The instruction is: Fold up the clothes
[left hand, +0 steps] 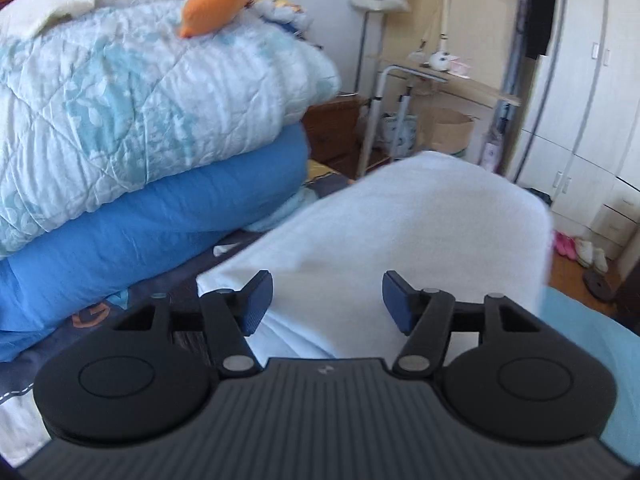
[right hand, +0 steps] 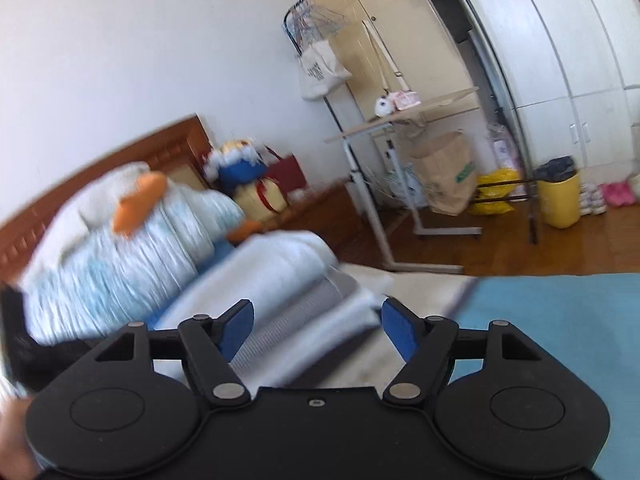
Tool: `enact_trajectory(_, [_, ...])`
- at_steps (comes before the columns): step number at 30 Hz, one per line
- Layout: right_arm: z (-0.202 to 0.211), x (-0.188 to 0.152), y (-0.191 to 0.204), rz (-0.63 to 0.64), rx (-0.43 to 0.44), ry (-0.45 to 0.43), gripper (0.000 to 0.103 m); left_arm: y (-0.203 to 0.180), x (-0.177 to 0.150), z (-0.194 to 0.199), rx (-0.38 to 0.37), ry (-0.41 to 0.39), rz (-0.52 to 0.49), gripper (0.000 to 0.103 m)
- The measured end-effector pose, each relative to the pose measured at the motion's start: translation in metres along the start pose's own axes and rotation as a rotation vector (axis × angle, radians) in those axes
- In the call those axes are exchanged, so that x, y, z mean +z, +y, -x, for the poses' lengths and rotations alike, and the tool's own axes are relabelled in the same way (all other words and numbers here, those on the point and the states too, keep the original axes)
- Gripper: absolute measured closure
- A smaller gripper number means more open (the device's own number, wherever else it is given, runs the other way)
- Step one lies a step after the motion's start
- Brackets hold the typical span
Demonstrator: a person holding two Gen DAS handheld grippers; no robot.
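Observation:
A folded white garment (left hand: 408, 236) lies on the bed straight ahead of my left gripper (left hand: 325, 300), which is open with the cloth's near edge under and between its blue pads. In the right wrist view the same white garment (right hand: 280, 280) shows as a blurred folded stack with a grey layer at its end. My right gripper (right hand: 318, 330) is open just in front of that end, holding nothing. A light blue sheet (right hand: 560, 328) covers the bed to the right.
A pile of folded quilts (left hand: 140, 128), pale patterned over solid blue, stands at the left with an orange plush toy (left hand: 212, 0) on top. Beyond the bed are a white side table (right hand: 404, 120), a paper bag (right hand: 444, 176), a yellow bin (right hand: 558, 196) and white wardrobes (right hand: 560, 40).

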State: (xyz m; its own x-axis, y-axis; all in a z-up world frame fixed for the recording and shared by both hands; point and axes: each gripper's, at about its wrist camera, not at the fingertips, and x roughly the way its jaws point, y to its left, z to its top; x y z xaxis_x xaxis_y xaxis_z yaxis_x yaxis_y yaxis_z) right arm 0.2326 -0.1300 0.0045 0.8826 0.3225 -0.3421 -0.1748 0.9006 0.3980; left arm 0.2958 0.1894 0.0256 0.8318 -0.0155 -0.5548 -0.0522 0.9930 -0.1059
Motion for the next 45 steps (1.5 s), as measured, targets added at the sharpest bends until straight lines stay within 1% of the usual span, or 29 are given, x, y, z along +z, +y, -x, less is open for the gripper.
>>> enact_trajectory(2, [0.010,0.001,0.003,0.037,-0.008,0.039,0.029,-0.020,-0.007,0.025,0.007,0.011,-0.024,0.042])
enact_trajectory(3, [0.013,0.002,0.006,0.056,-0.007,0.059,0.029,-0.030,-0.010,0.037,0.010,0.017,-0.037,0.040])
enact_trajectory(4, [0.017,0.003,0.010,0.073,-0.009,0.072,0.029,-0.038,-0.014,0.048,0.009,0.019,-0.049,0.033])
enact_trajectory(8, [0.035,0.006,0.027,0.121,-0.026,0.083,0.029,-0.061,-0.028,0.082,-0.016,0.014,-0.100,0.027])
enact_trajectory(9, [0.040,0.007,0.031,0.133,-0.030,0.086,0.029,-0.066,-0.032,0.090,-0.023,0.013,-0.112,0.023])
enact_trajectory(12, [0.056,0.004,0.039,0.161,-0.037,0.104,0.029,-0.082,-0.042,0.116,-0.039,0.005,-0.144,0.023])
enact_trajectory(15, [0.076,-0.003,0.045,0.213,-0.050,0.112,0.029,-0.090,-0.051,0.138,-0.050,-0.019,-0.138,0.023])
enact_trajectory(17, [0.088,-0.007,0.047,0.228,-0.076,0.124,0.029,-0.096,-0.057,0.153,-0.080,-0.022,-0.130,0.022])
enact_trajectory(20, [0.104,-0.011,0.052,0.254,-0.135,0.134,0.030,-0.103,-0.067,0.171,-0.111,-0.028,-0.148,0.019])
enact_trajectory(22, [0.115,-0.013,0.054,0.267,-0.142,0.135,0.030,-0.106,-0.073,0.178,-0.128,-0.015,-0.145,0.018])
enact_trajectory(25, [0.128,-0.016,0.052,0.239,-0.148,0.141,0.030,-0.111,-0.080,0.184,-0.152,0.010,-0.120,0.018])
enact_trajectory(27, [0.137,-0.020,0.052,0.228,-0.152,0.144,0.030,-0.115,-0.087,0.188,-0.164,0.024,-0.122,0.018])
enact_trajectory(29, [0.145,-0.023,0.052,0.222,-0.157,0.145,0.030,-0.119,-0.094,0.192,-0.178,0.035,-0.135,0.014])
enact_trajectory(30, [0.149,-0.026,0.052,0.223,-0.159,0.148,0.030,-0.121,-0.099,0.194,-0.184,0.036,-0.157,0.011])
enact_trajectory(31, [0.154,-0.030,0.051,0.231,-0.163,0.155,0.027,-0.122,-0.104,0.196,-0.182,0.040,-0.175,0.008])
enact_trajectory(32, [0.158,-0.034,0.050,0.239,-0.166,0.162,0.025,-0.123,-0.109,0.198,-0.174,0.045,-0.190,0.007])
enact_trajectory(34, [0.165,-0.041,0.046,0.239,-0.171,0.169,0.025,-0.125,-0.119,0.202,-0.158,0.051,-0.212,0.007])
enact_trajectory(39, [0.177,-0.054,0.040,0.189,-0.182,0.164,0.023,-0.129,-0.131,0.207,-0.179,0.058,-0.182,0.006])
enact_trajectory(42, [0.181,-0.060,0.037,0.166,-0.194,0.166,0.023,-0.131,-0.136,0.208,-0.173,0.058,-0.180,0.006])
enact_trajectory(45, [0.185,-0.066,0.036,0.157,-0.220,0.164,0.022,-0.132,-0.141,0.210,-0.170,0.040,-0.178,0.006])
